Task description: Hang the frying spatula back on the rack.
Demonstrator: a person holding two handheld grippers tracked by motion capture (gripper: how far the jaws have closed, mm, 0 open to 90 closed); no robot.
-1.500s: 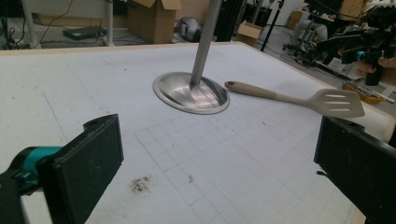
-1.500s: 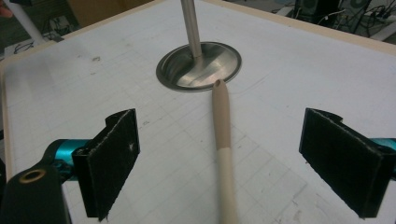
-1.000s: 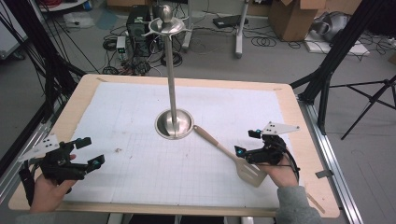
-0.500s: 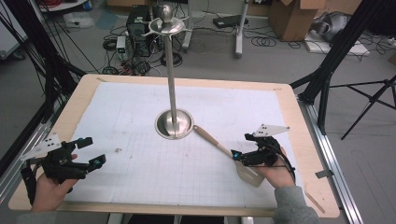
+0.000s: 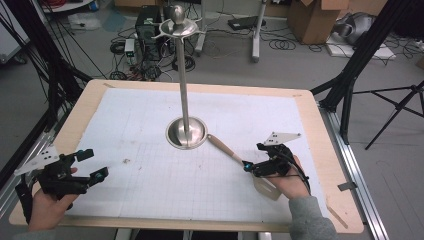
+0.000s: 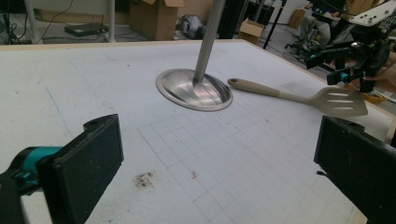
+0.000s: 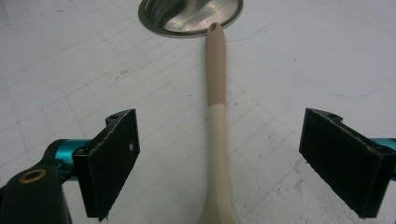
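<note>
From above, my right gripper [image 5: 255,166] hovers over the spatula [image 5: 235,156], which lies flat beside the stand base [image 5: 186,134]; my left gripper [image 5: 92,165] idles open, well apart. Along my right jaws, spread wide and empty, the handle runs midway between them.

The high view looks forward and down on the whole table [image 5: 320,150] from far above. Each gripper view sits low and close to the table surface. All three views share the round stand base [image 5: 186,134] [image 6: 194,89] [image 7: 191,16] and the spatula [image 5: 235,156] [image 6: 299,95] [image 7: 218,126].
</note>
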